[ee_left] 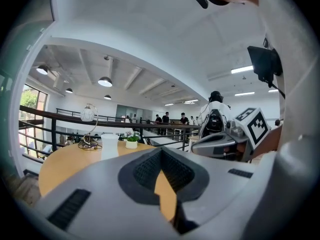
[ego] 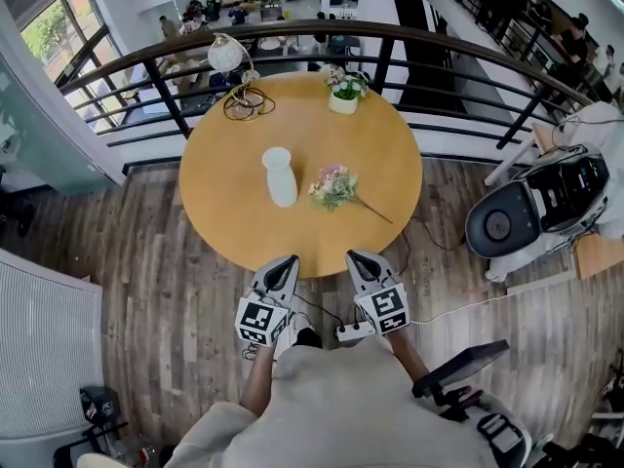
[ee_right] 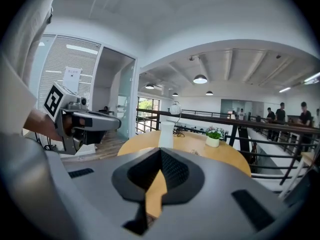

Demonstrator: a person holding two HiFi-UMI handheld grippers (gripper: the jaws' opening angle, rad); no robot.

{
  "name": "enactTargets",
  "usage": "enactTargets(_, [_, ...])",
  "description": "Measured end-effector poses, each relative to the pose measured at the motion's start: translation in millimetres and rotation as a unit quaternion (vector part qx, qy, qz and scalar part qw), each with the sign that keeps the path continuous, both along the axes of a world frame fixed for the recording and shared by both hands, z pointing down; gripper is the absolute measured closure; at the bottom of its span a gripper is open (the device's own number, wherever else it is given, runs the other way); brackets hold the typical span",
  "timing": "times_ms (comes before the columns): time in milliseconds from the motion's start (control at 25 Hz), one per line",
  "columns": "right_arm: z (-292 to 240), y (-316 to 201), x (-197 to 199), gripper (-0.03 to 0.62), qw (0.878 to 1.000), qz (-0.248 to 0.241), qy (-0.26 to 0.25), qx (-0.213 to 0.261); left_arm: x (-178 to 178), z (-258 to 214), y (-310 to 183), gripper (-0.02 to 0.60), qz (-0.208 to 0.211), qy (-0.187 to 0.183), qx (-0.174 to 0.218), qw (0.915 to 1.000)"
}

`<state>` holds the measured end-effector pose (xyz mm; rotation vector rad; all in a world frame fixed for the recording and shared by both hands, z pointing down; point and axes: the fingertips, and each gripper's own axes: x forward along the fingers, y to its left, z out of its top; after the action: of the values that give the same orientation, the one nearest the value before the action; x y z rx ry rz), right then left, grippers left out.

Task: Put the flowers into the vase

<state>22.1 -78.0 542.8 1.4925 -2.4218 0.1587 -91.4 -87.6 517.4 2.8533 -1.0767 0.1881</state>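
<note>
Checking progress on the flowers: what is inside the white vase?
Nothing sticks out of the white vase; its inside is hidden from view. The flowers lie on the table beside it.

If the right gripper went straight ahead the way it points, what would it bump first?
Probably the white vase, which stands dead ahead of the right gripper. It might graze the round table first, since depth is hard to judge.

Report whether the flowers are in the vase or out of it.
Out. The flowers lie on their side on the round table, beside the upright white vase and apart from it.
</note>
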Motion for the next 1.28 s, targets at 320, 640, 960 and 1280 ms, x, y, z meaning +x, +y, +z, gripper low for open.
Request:
enactTargets(320, [-9.9,-42.9,-23.3,0.585,1.000,0.025,0.012,0.004,-28.1,-10.4,-52.9,0.575,0.021,0.005,0.010,0.9997])
enactTargets(640, [-14.6,-58.9,-24.2,0.585,0.999,0.036,0.015,0.008,-23.9,-13.8,-65.8,0.575,0.037,0.011,0.011,0.9992])
enactTargets(960, [-10.4,-73.3,-23.9,0.585,1.000,0.027,0.012,0.007,-36.1,-11.7,-79.8,0.575,0.009,0.007,0.010,0.9999])
enactTargets(1280, [-3.3,-100.9,-2.4,0.585,1.000,0.007,0.003,0.002,-20.5,-6.7,-98.1,0.575,-0.021,0.001,0.001,0.9998])
